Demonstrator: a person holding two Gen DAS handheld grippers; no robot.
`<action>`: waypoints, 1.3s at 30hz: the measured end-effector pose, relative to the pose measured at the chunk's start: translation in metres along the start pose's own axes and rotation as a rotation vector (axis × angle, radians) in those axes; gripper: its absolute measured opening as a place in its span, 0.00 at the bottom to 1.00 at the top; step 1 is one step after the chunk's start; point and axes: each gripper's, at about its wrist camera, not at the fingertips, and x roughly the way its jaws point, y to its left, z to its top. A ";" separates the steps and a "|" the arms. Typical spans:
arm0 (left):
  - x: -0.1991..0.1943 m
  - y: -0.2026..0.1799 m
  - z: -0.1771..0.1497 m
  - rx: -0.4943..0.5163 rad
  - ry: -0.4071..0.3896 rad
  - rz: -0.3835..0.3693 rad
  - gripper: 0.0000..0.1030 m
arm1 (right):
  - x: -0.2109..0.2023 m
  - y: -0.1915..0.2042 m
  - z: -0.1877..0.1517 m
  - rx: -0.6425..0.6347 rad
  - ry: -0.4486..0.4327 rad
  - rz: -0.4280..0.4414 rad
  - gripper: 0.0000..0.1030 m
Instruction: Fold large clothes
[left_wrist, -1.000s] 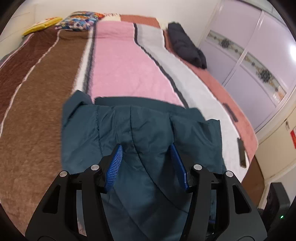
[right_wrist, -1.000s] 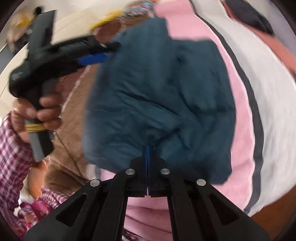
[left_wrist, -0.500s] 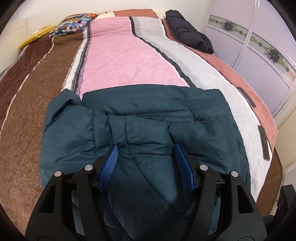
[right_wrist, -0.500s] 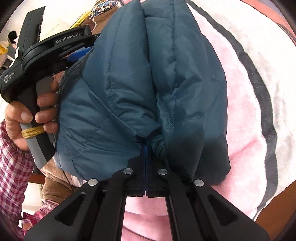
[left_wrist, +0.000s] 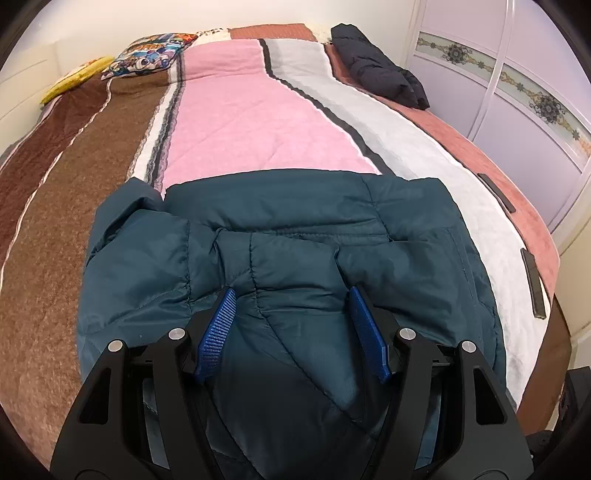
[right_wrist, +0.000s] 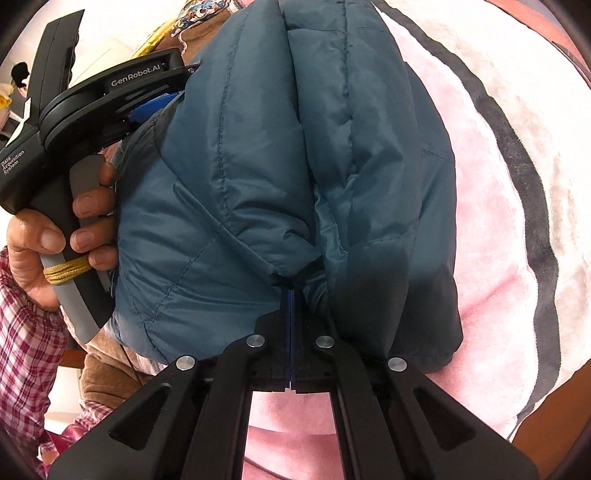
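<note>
A teal quilted jacket (left_wrist: 295, 236) lies folded across the near end of the bed. My left gripper (left_wrist: 291, 295) is open, its blue pads (left_wrist: 218, 332) straddling a raised fold of the jacket. In the right wrist view the jacket (right_wrist: 280, 155) fills the middle, bunched into thick folds. My right gripper (right_wrist: 291, 295) is shut on a pinch of the jacket's edge. The left gripper's body (right_wrist: 110, 92) shows there too, held in a hand at the jacket's left side.
The bed has a striped blanket (left_wrist: 251, 122) in brown, pink, white and rust. A dark folded garment (left_wrist: 376, 66) lies at the far right, pillows (left_wrist: 147, 55) at the head. Two dark flat remotes (left_wrist: 532, 284) lie near the right edge. A wardrobe (left_wrist: 517, 74) stands to the right.
The jacket has been carried forward and laid down flatter on the bed. The left gripper has lowered and stays open; the right gripper keeps its hold and has steadied.
</note>
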 end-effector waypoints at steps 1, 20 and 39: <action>0.000 0.000 0.000 -0.001 -0.002 0.000 0.61 | 0.003 0.003 -0.002 -0.003 0.001 -0.002 0.00; -0.052 0.012 -0.003 -0.050 -0.063 -0.013 0.62 | 0.005 0.023 -0.008 -0.032 -0.007 -0.051 0.00; -0.174 0.069 -0.083 -0.075 -0.089 0.055 0.63 | -0.024 0.077 -0.037 -0.034 -0.122 -0.172 0.15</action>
